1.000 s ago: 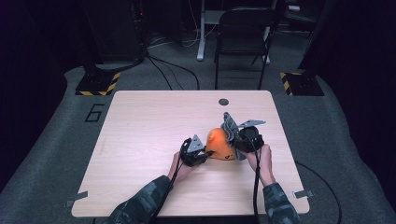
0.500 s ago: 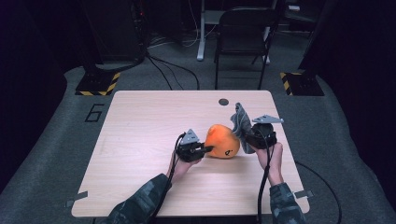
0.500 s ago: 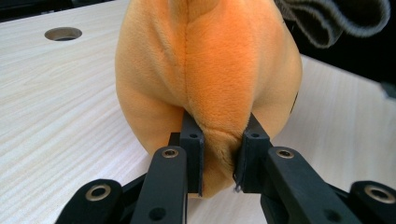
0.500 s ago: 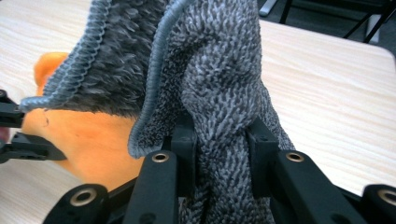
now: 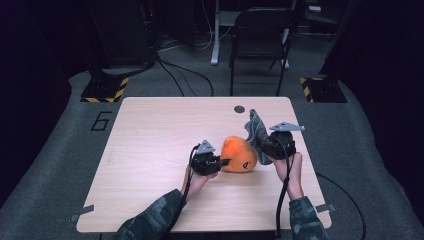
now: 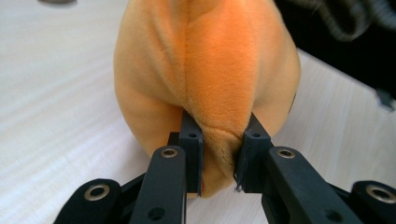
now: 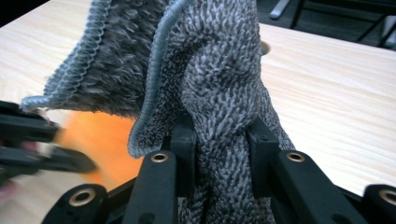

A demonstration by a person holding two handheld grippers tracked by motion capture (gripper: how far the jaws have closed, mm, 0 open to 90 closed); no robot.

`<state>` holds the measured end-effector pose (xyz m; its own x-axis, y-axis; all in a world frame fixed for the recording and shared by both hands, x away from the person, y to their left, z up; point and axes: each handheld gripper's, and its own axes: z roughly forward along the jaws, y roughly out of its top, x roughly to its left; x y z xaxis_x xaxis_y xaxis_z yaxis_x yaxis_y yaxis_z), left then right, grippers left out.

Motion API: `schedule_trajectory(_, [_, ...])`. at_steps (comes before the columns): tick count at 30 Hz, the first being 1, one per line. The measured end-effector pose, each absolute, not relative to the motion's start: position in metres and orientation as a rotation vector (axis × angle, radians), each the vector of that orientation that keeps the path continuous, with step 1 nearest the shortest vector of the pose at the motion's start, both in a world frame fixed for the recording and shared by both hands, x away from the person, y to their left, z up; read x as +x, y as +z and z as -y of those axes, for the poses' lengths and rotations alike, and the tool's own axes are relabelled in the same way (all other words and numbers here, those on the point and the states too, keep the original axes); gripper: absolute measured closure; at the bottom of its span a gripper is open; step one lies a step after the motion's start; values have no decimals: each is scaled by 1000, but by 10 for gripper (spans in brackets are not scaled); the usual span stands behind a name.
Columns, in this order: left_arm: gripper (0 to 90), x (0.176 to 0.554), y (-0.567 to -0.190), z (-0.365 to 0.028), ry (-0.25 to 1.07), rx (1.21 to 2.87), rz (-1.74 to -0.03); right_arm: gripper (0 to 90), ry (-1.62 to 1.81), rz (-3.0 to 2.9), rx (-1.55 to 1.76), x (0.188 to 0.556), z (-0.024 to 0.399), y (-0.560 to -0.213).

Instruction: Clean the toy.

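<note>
Faintly, the orange plush toy (image 5: 239,154) bears a dark mark (unreadable).

Both forearms wear long sleeves (image 5: 150,220) in a dark camouflage pattern of green and grey patches, ending at the wrists. The left hand's black two-jaw gripper (image 5: 223,162) has a compact, dark body topped by a small grey three-cornered plate, and a thin black cable loops from it along the forearm. The right hand's black two-jaw gripper (image 5: 260,142) carries a larger grey plate and trails a black cable (image 5: 281,200) down past the wrist. Seen close, each gripper's jaws are matte black bars, jointed with round silver-rimmed screws, and end in squared black pads (image 6: 191,140) with small holes.
</note>
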<state>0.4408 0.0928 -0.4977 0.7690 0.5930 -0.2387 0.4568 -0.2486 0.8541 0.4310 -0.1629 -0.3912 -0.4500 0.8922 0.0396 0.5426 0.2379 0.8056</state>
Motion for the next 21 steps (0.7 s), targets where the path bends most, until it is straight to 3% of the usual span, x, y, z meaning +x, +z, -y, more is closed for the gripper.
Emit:
schedule_trajectory(12, [748,439,-494,-91,201,1939,-762,698,1109,-2243,1199,425,107,-410])
schedule_trajectory(21, [744,439,-495,-88,209,1953,-751,709,960,-2264,1234,432,118,-418])
